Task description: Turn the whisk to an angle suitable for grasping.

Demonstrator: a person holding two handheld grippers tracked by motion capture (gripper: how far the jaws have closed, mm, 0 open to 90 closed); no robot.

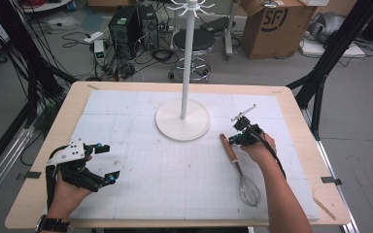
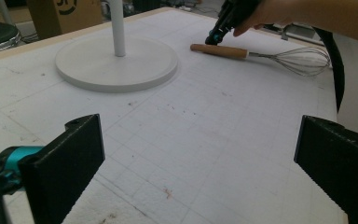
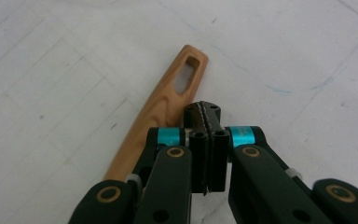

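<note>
We see the whisk (image 1: 239, 167) lying flat on the counter (image 1: 291, 97), just right of the white stand (image 1: 183, 119). Our right gripper (image 3: 206, 114) hovers clenched and empty beside its wooden handle (image 3: 161, 109). Our left gripper (image 1: 104, 162) rests spread wide, well apart.

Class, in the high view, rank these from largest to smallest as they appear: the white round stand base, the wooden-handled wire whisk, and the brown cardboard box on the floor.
1. Brown cardboard box, though it stands farther off.
2. White round stand base.
3. Wooden-handled wire whisk, long but thin.
</note>
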